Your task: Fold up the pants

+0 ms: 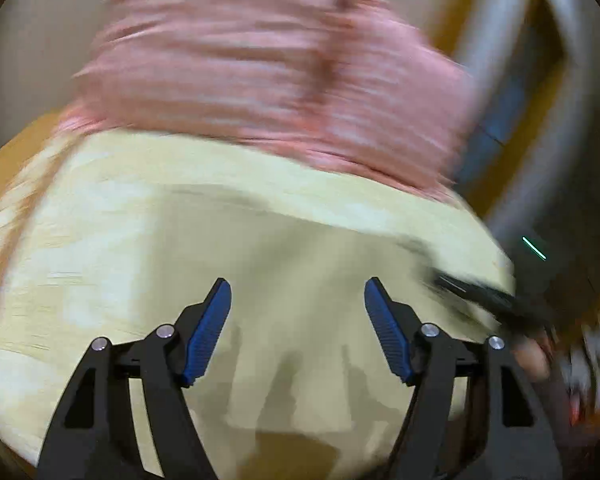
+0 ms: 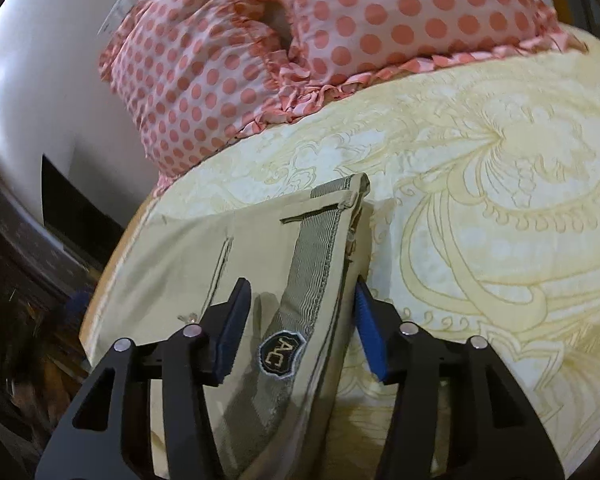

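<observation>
Beige pants (image 2: 260,264) lie on the yellow patterned bedsheet (image 2: 480,208). Their grey elastic waistband (image 2: 320,248) with a black "AC" patch (image 2: 281,354) faces up. My right gripper (image 2: 302,308) is open, its blue-padded fingers (image 2: 366,328) spread on either side of the waistband. The left wrist view is blurred. There my left gripper (image 1: 298,312) is open and empty above pale beige cloth (image 1: 300,280), and part of the other gripper (image 1: 484,300) shows at the right.
A pink polka-dot pillow (image 2: 284,40) with a ruffled edge lies at the head of the bed; it also shows in the left wrist view (image 1: 268,68). The bed's edge (image 2: 112,256) drops to a dark floor at the left. A white wall (image 2: 40,72) stands behind.
</observation>
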The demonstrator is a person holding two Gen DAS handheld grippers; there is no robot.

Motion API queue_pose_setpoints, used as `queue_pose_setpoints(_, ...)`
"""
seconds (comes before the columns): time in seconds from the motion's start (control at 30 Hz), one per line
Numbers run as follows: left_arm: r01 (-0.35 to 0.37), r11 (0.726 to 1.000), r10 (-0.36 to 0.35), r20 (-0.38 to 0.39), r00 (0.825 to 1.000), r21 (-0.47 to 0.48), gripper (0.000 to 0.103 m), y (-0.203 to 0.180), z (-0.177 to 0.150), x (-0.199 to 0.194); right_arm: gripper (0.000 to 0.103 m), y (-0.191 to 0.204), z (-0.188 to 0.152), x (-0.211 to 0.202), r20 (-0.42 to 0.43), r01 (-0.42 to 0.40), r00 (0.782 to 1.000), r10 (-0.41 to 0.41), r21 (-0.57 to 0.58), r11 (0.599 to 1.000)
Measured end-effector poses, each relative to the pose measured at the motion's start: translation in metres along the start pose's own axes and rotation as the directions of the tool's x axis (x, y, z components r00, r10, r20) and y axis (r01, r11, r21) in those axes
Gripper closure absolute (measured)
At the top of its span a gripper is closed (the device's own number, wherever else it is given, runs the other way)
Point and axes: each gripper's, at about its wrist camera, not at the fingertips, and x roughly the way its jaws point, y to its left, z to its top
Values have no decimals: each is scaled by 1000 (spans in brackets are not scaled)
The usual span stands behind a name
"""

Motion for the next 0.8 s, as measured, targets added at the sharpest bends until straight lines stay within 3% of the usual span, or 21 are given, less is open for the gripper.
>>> queue_pose_setpoints(0.07, -80, 996, 79, -23, 997, -34, 36, 30, 12, 11, 50, 4, -1, -1, -1, 17, 1000, -17, -31, 999)
queue_pose_setpoints(0.17, -109, 994, 105, -104, 989, -29, 36, 50, 19, 32, 50, 16, -1, 3, -9, 73, 997, -75, -116, 991)
queue_pose_setpoints(0.3, -74, 997, 70, -178, 982, -17, 34, 54, 15, 49, 50, 27, -2, 5, -22, 105, 993, -112, -207, 973)
queue_pose_setpoints(0.4, -27, 999, 19, -216, 976, -35, 31, 56, 12, 60, 48, 17, 5, 9, -57, 66, 996, -75, -145, 987)
queue_pose_setpoints(0.47, 2, 999, -10, -218, 976, -38, 25, 56, 13, 63, 52, 19, 7, 11, -71, 66, 994, -79, -168, 984)
queue_pose_setpoints(0.53, 57, 997, -69, -227, 971, -60, 25, 56, 14, 67, 54, 20, 6, 10, -72, 62, 994, -77, -191, 980)
queue_pose_setpoints(0.6, 89, 993, -104, -229, 968, -74, 28, 57, 18, 71, 55, 12, 8, 10, -75, 24, 997, -35, -139, 990)
queue_pose_setpoints(0.67, 118, 987, -141, -241, 960, -111, 75, 60, 19, 76, 70, 10, 10, 10, -73, 28, 997, -39, -147, 989)
queue_pose_setpoints(0.7, 131, 982, -161, -237, 958, -135, 86, 62, 20, 78, 82, 9, 11, 5, -65, 20, 997, -30, -153, 988)
queue_pose_setpoints(0.73, 139, 981, -168, -233, 958, -137, 96, 62, 21, 77, 88, 9, 12, 2, -63, 1, 998, -11, -151, 989)
queue_pose_setpoints(0.8, 135, 986, -155, -229, 961, -101, 98, 56, 25, 73, 93, 10, 17, -6, -63, -79, 995, 71, -140, 987)
